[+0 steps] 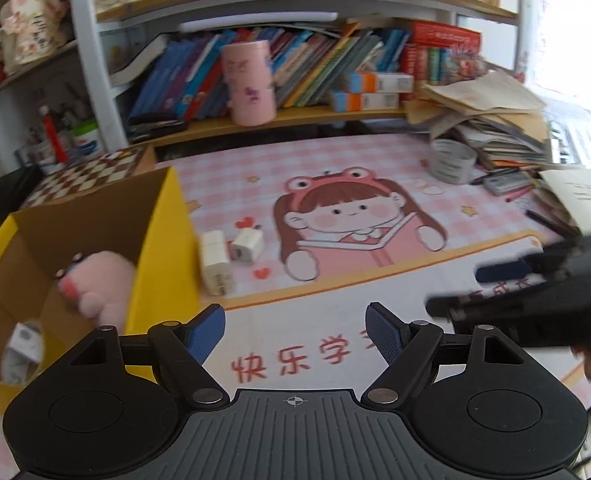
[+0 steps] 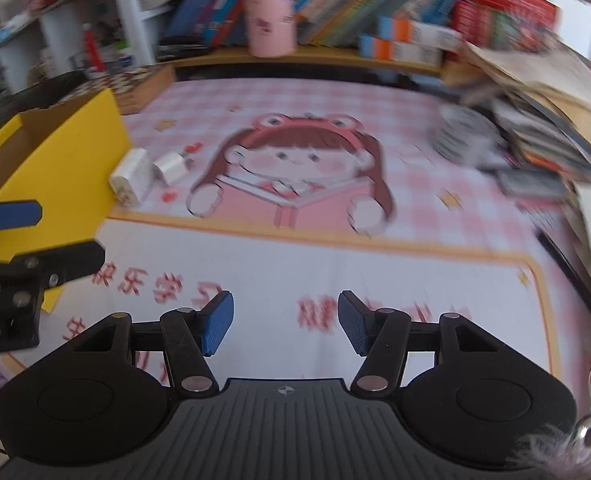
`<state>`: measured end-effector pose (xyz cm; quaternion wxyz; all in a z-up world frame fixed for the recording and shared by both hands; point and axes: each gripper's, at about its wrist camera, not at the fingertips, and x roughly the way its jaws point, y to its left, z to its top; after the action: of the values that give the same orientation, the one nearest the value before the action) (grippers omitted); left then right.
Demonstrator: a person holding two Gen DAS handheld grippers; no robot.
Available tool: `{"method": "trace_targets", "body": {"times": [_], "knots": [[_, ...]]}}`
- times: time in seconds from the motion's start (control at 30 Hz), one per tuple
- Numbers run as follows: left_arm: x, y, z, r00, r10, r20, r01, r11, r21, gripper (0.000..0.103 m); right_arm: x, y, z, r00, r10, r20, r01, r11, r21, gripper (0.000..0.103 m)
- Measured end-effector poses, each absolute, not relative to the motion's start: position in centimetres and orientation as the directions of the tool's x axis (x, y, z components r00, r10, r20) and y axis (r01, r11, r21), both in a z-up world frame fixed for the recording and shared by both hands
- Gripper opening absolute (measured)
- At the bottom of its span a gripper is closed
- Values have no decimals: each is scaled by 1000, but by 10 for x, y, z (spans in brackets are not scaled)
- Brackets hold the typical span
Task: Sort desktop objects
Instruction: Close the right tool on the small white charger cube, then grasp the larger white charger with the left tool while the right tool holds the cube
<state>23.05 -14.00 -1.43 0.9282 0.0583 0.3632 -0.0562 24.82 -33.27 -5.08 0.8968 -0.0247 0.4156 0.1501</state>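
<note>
A yellow cardboard box [image 1: 157, 240] stands at the left of the desk mat; it also shows in the right wrist view [image 2: 67, 152]. Inside it lie a pink plush toy [image 1: 99, 284] and a small white item [image 1: 23, 344]. Two white chargers, a large one [image 1: 215, 264] and a small one [image 1: 248, 246], lie on the mat beside the box; they also show in the right wrist view, large [image 2: 131, 178] and small [image 2: 171, 168]. My left gripper [image 1: 295, 334] is open and empty, above the mat. My right gripper [image 2: 285, 322] is open and empty.
A grey tape roll [image 1: 451, 160] sits at the right by a pile of papers and books [image 1: 491, 120]. Pens [image 1: 547, 220] lie at the right edge. A pink cylinder [image 1: 249, 80] stands on the bookshelf. A chessboard [image 1: 91, 172] lies behind the box.
</note>
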Motion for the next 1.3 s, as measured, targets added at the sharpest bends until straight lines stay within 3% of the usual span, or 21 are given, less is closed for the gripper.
{"method": "trace_targets", "body": {"times": [0.53, 1.03, 1.1, 1.23, 1.3], "knots": [[230, -147, -16, 709, 67, -702, 2, 995, 97, 80, 374, -244, -70, 507, 513, -693, -711, 703, 0, 55], [243, -155, -16, 711, 106, -695, -56, 994, 95, 80, 414, -199, -101, 427, 558, -712, -796, 606, -3, 54], [246, -155, -17, 715, 111, -690, -67, 994, 90, 79, 418, -199, -103, 409, 573, -710, -802, 597, 20, 40], [255, -154, -20, 726, 134, -674, -102, 991, 86, 78, 420, -204, -100, 402, 597, -694, -797, 601, 56, 40], [262, -153, -22, 734, 144, -664, -123, 989, 78, 72, 418, -214, -93, 431, 594, -679, -780, 624, 51, 40]]}}
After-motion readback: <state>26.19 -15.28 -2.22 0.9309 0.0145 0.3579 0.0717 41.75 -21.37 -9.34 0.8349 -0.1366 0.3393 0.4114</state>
